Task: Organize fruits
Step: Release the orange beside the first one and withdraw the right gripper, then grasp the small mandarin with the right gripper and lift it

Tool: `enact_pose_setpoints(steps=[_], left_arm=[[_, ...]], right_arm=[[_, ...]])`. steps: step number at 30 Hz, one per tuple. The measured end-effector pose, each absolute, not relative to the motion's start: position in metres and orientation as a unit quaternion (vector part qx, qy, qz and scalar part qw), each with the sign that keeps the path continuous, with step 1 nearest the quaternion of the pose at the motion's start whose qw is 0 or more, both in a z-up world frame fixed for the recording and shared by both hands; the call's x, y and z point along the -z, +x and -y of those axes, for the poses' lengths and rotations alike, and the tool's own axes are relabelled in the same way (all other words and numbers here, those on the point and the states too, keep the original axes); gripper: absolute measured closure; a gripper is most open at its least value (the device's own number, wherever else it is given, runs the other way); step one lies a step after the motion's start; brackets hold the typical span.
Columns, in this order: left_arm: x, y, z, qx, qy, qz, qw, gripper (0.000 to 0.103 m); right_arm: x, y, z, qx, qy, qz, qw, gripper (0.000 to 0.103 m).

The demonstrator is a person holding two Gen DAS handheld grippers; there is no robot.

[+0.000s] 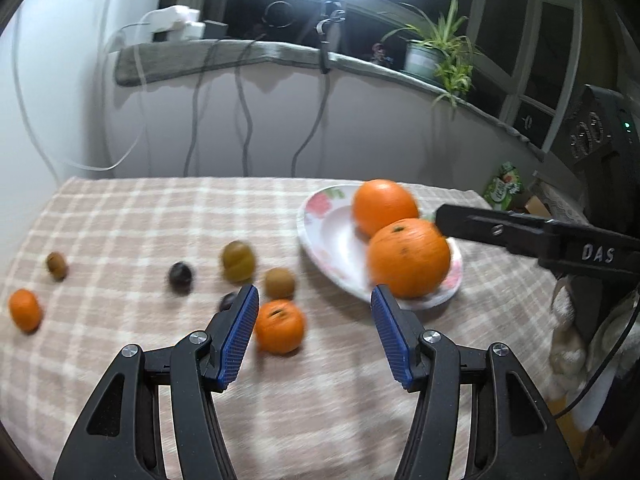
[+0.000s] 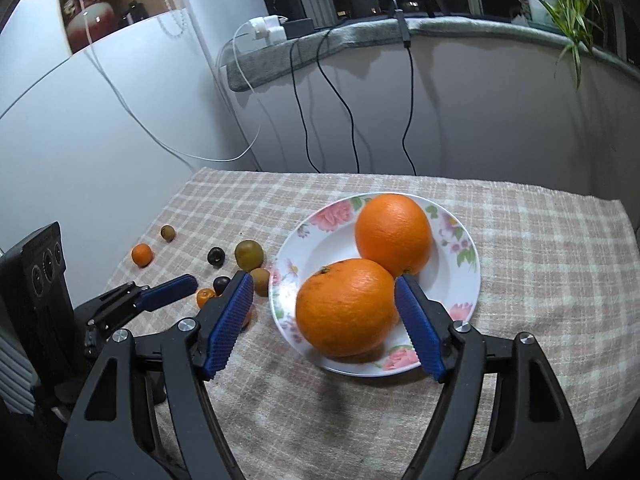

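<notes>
Blue-padded fingers of the right gripper (image 2: 325, 322) reached forward and down over the near rim of the floral plate (image 2: 466, 280), jaws apart; the near orange (image 2: 346, 306) sat between the pads, the left pad clear of it, and whether the right pad touched its skin could not be told. That orange touched the far orange (image 2: 393, 233) at its 1 o'clock, both on the plate. From the left wrist view, the left gripper (image 1: 314, 334) tilted down over the checked cloth (image 1: 132, 220), jaws apart and empty, with a small mandarin (image 1: 279, 326) just beyond its left pad. At 10 to 11 o'clock from that mandarin lay a kiwi (image 1: 280, 283), a greenish fruit (image 1: 238, 261) and a dark plum (image 1: 181, 277); another mandarin (image 1: 25, 309) lay well apart at 9 o'clock.
</notes>
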State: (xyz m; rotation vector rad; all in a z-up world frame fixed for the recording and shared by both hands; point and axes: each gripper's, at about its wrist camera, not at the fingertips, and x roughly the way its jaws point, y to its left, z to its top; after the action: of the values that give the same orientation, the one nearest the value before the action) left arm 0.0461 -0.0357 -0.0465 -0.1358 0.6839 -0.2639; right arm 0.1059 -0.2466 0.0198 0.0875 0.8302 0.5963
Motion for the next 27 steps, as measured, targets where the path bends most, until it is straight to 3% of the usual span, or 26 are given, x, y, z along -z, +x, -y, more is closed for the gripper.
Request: enact_pose_setpoints(steps=[8,13,17,27], left_arm=[[0.054,0.030,-0.003,0.096,-0.078,-0.343,0.931,0.047],[0.060,0.029,-0.019,0.095,-0.089,-0.354,0.926,0.062],[0.065,0.031,-0.026,0.102,-0.101,-0.363,0.921,0.067],[0.071,0.044,-0.026,0.126,-0.102,-0.381,0.910,0.072]], right_arm=[[-0.023,0.093,0.226,-0.319,0.025,-0.392,0.862,0.027],[-0.018,0.079,0.204,-0.347,-0.002,-0.393,0.852,0.029],[-0.008,0.071,0.181,-0.368,-0.028,-0.406,0.836,0.049],[0.016,0.073,0.145,-0.371,-0.067,-0.424,0.823,0.064]])
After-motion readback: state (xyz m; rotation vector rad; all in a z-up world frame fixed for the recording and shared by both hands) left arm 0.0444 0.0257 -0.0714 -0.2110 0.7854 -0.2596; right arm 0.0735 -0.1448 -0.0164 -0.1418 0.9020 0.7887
